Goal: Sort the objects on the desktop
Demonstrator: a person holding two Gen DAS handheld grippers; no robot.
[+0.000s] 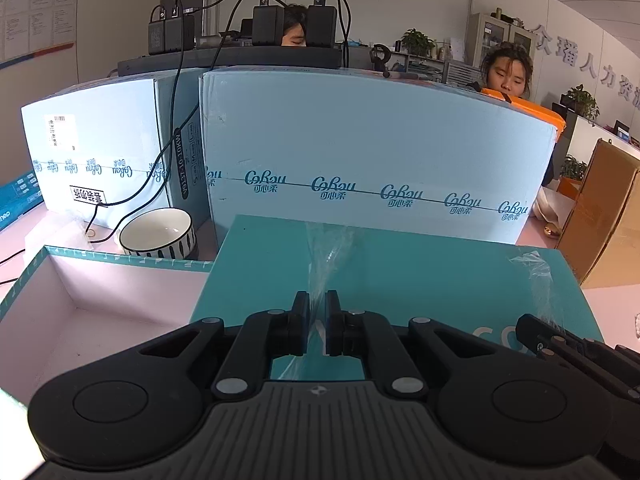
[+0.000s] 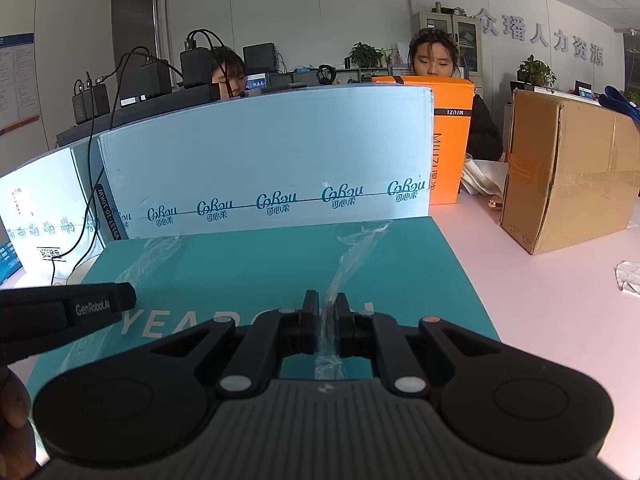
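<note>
Over the teal box lid (image 1: 400, 280) near the surface's (image 2: 540, 300) front edge, I hold both tongs level, pointing forward. My left tongs (image 1: 318, 322) pinch one clear plastic strip (image 1: 324, 264); my right tongs (image 2: 328, 320) pinch another strip (image 2: 352, 256), jaws nearly closed.

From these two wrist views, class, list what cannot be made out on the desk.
- Teal lid, both views: its white lettering is covered by the gripper bodies.
- Open box, left view: near part hidden by the left gripper.
- Bowl, left view: base hidden behind the box wall.
- Crumpled item, right view: too indistinct to identify.
</note>
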